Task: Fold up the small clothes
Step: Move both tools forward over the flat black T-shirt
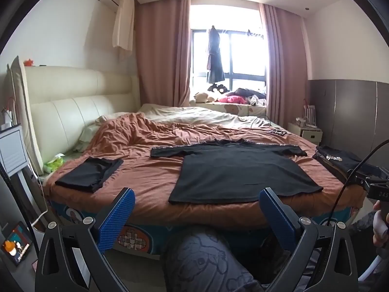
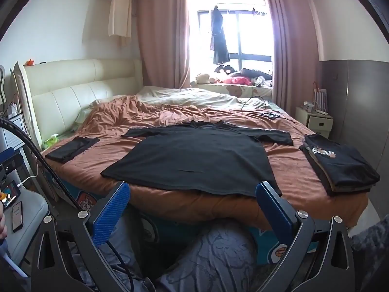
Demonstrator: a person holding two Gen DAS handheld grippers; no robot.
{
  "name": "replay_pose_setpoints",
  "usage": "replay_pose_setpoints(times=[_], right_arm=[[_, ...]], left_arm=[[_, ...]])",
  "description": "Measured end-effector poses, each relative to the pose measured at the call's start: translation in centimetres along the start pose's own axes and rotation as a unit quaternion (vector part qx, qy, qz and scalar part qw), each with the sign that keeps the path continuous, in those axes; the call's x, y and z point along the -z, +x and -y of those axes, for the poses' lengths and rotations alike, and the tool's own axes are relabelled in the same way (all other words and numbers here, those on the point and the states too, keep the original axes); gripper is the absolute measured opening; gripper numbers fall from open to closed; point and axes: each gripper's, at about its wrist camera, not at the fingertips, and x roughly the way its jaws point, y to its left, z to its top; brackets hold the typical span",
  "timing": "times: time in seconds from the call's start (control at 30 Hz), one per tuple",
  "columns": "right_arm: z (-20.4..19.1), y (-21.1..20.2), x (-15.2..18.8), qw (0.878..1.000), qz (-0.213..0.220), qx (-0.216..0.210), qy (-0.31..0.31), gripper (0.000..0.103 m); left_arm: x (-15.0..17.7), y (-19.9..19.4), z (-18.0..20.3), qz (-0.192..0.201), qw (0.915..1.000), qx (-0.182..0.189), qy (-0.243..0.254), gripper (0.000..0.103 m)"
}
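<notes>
The black shirt [image 2: 192, 160] lies flat on the orange bedspread [image 2: 287, 170], sleeves spread toward the headboard, hem at the near edge of the bed and nearly hanging over it. Start your fold from that hem or a sleeve: pinch only the shirt, not the bedspread beneath, and lift both corners together so the cloth stays square. Your left gripper [image 1: 197, 209] and right gripper [image 2: 194, 204] both hover short of the bed above your knee, blue pads spread wide, holding nothing. A folded black piece [image 1: 90, 174] sits well apart on the left, and a stack of folded clothes [image 2: 340, 168] on the right; the stack probably holds several garments, though the layers blur together. Keep your fold clear of both.
</notes>
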Motion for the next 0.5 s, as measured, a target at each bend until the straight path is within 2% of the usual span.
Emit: replay_pose_setpoints(times=[0.5], right_arm=[[0.29,0.48,0.42,1.000,-0.002,0.002,0.003,0.103]], left_arm=[[-0.12,-1.24,-0.26,0.014,0.9999,-0.003,-0.005,0.103]])
